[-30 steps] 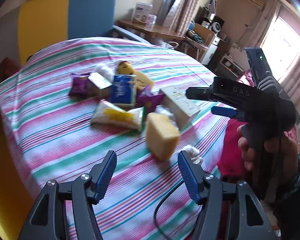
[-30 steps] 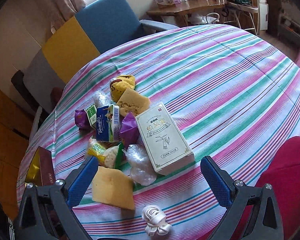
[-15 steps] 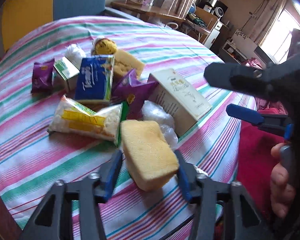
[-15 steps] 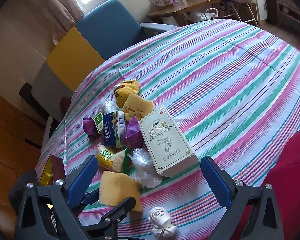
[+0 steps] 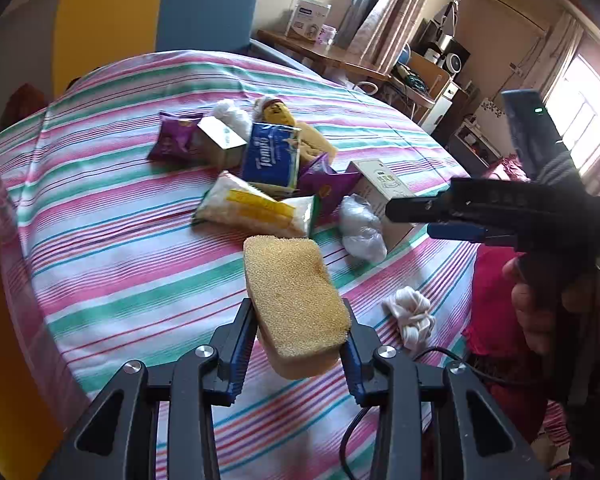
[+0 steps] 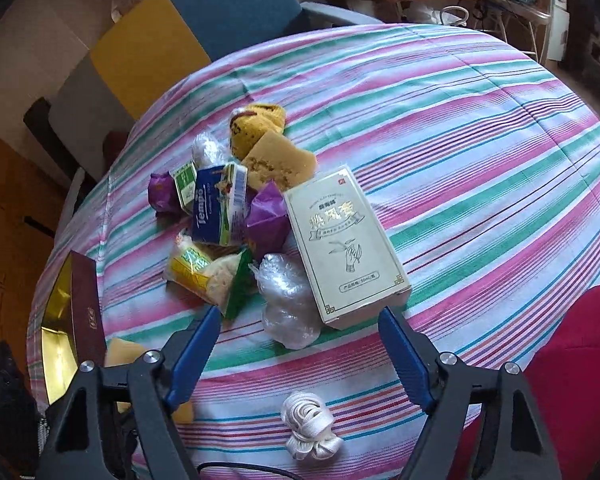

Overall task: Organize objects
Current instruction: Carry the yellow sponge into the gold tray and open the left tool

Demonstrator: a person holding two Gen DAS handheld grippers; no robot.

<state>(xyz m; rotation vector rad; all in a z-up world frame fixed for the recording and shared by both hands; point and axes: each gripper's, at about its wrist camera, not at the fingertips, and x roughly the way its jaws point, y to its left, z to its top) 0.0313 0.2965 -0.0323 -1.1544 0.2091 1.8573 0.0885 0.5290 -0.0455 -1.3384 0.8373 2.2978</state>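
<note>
Sponge [image 5: 296,300], yellow and rectangular, sits between the jaws of the left gripper [image 5: 298,332]; the blue pads press both of its long sides and the jaws are closing on it, with the far end of the sponge projecting toward 12 o'clock above the striped cloth [image 5: 112,240] that covers the worktop. In the left wrist view, the remaining objects lie in a cluster from 11 to 1 o'clock of the sponge: a noodle packet [image 5: 256,210] nearest, a blue tissue pack [image 5: 272,156] behind it, a purple snack bag [image 5: 176,136] at the far left, and a crumpled clear plastic wrap [image 5: 360,230] at 1 o'clock. A white coiled band [image 5: 410,316] lies on the cloth at 3 o'clock of the sponge, apart from it. The right gripper [image 6: 300,344] is held by a hand [image 5: 540,312] at the right edge of that view. In the right wrist view, its jaws stand wide and are closing, with no pad touching anything; the near end of a cream box [image 6: 344,244] and the plastic wrap lie on the cloth beyond the fingertips, toward 12 o'clock. A second sponge [image 6: 278,160] rests at the far end of the cluster, touching a yellow plush toy [image 6: 256,124]. A maroon box with a gold interior [image 6: 72,312] lies at 9 o'clock, near the worktop edge.
</note>
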